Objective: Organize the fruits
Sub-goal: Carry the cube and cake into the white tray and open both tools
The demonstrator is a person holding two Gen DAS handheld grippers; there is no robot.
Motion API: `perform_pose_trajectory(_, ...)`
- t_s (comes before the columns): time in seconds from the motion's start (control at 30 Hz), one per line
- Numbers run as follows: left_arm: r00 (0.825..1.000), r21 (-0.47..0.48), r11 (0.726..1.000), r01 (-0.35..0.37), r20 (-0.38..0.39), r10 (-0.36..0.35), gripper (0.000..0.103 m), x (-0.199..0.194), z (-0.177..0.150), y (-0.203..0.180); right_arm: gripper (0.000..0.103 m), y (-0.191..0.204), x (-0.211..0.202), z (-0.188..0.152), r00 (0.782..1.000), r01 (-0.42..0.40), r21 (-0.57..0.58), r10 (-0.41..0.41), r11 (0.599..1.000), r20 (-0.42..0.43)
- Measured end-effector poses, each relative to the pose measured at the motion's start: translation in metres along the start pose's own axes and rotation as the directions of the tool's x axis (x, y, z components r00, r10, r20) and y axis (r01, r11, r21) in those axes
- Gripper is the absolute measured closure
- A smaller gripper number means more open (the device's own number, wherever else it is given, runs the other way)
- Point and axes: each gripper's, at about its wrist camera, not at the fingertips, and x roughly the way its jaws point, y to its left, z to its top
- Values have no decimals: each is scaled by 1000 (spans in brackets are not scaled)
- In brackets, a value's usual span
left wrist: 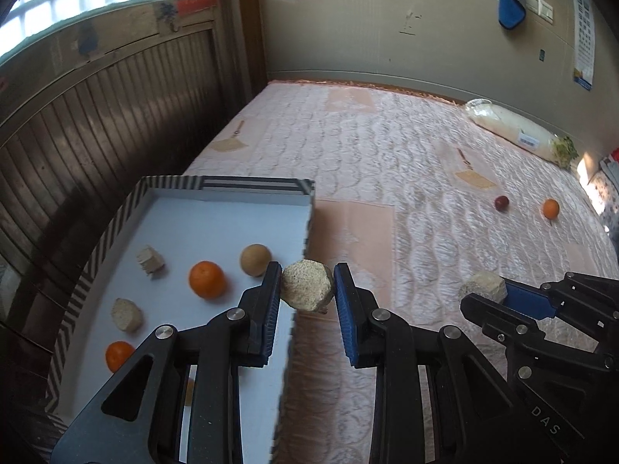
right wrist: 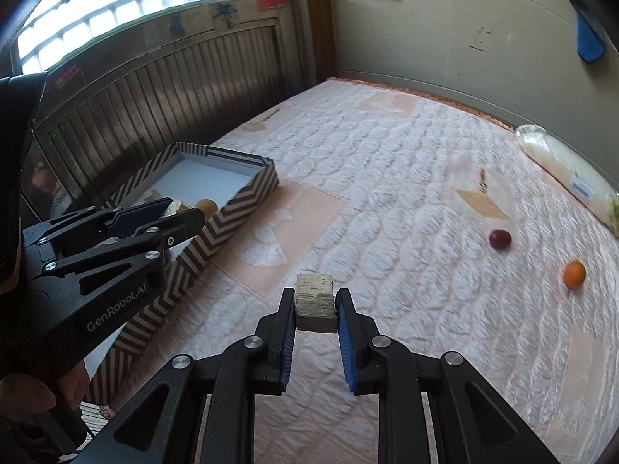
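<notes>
My left gripper (left wrist: 307,288) is shut on a beige rough chunk (left wrist: 306,285), held above the right wall of the striped box (left wrist: 232,185). The box holds two oranges (left wrist: 206,279), a tan round fruit (left wrist: 255,260) and two beige chunks (left wrist: 150,260). My right gripper (right wrist: 315,309) is shut on a beige block (right wrist: 315,302) above the bed, right of the box (right wrist: 232,208). It also shows in the left wrist view (left wrist: 499,295). A dark red fruit (right wrist: 500,239) and an orange (right wrist: 573,273) lie on the bed at the right.
The pink quilted bed cover (right wrist: 387,178) spans both views. A white plastic-wrapped bundle (left wrist: 514,129) lies along the far right wall. A dark slatted wooden wall (left wrist: 96,123) runs along the left behind the box.
</notes>
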Motion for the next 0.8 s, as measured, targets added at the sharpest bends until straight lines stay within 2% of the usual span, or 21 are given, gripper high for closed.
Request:
perform_pose_trajectory(0.43, 998, -87, 994, -67, -11, 66, 76, 4, 1, 49, 84, 51, 19, 34, 998, -62, -107, 63, 992, 6)
perform_pose_trajectory(0.8, 994, -191, 976, -101, -70, 89, 76, 23, -6, 101, 84, 84, 57, 71, 993, -114, -168, 114, 979, -8)
